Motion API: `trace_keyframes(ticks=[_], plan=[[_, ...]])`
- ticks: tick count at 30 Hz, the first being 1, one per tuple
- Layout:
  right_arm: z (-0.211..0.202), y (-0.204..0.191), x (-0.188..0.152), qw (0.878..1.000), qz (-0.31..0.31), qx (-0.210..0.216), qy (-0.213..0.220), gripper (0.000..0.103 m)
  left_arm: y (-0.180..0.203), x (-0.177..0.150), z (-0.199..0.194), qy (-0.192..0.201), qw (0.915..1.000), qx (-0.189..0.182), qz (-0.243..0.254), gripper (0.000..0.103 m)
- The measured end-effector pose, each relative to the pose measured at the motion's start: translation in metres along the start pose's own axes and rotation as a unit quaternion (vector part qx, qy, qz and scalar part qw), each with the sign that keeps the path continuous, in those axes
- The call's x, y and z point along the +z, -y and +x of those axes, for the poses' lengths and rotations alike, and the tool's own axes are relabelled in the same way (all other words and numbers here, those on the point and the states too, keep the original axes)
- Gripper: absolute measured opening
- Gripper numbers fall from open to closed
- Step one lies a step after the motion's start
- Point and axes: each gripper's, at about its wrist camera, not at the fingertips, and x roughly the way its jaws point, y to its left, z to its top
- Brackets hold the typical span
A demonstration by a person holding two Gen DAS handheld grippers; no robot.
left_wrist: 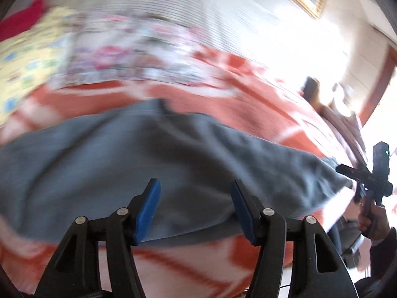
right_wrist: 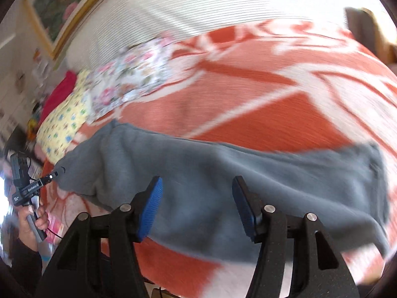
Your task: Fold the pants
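Grey pants (left_wrist: 148,159) lie spread across an orange and white blanket (left_wrist: 198,268) on a bed; they also show in the right wrist view (right_wrist: 223,173). My left gripper (left_wrist: 196,211) is open, its blue pads above the pants' near edge, holding nothing. My right gripper (right_wrist: 197,208) is open and empty above the pants' near edge. In the left wrist view the right gripper (left_wrist: 347,171) shows at the pants' right end. In the right wrist view the left gripper (right_wrist: 58,171) shows at the pants' left end. Both views are motion-blurred.
A floral cloth (right_wrist: 134,79) and a yellow patterned pillow (right_wrist: 62,129) lie at the bed's far side, with a red item (right_wrist: 59,92) beyond. A white ribbed wall and a gold-framed picture (right_wrist: 64,7) stand behind the bed. The bed's front edge is just below both grippers.
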Motion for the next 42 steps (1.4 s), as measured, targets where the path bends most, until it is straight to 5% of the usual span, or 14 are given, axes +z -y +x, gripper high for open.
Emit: trace_keyframes(ticks=[6, 15, 22, 32, 36, 42], plan=[[-0.057, 0.072, -0.028, 0.993, 0.09, -0.057, 0.04, 0.06, 0.102, 0.022, 0.056, -0.041, 0.9919, -0.084, 0.086, 0.061], [-0.099, 0.132, -0.045, 0.979, 0.142, -0.112, 0.089, 0.06, 0.247, 0.053, 0.129, -0.097, 0.9599, -0.16, 0.209, 0.062], [-0.093, 0.157, -0.062, 0.976, 0.175, -0.1, 0.088, 0.06, 0.345, 0.056, 0.185, -0.14, 0.9194, -0.178, 0.321, 0.062], [-0.079, 0.168, -0.085, 0.973, 0.213, -0.044, 0.079, 0.056, 0.433, 0.024, 0.248, -0.201, 0.8562, -0.172, 0.444, 0.062], [-0.077, 0.171, -0.092, 0.972, 0.219, -0.024, 0.082, 0.032, 0.447, 0.006, 0.262, -0.218, 0.8365, -0.156, 0.478, 0.048], [-0.082, 0.164, -0.091, 0.977, 0.189, -0.032, 0.093, 0.019, 0.444, 0.013, 0.258, -0.212, 0.837, -0.163, 0.477, 0.009]])
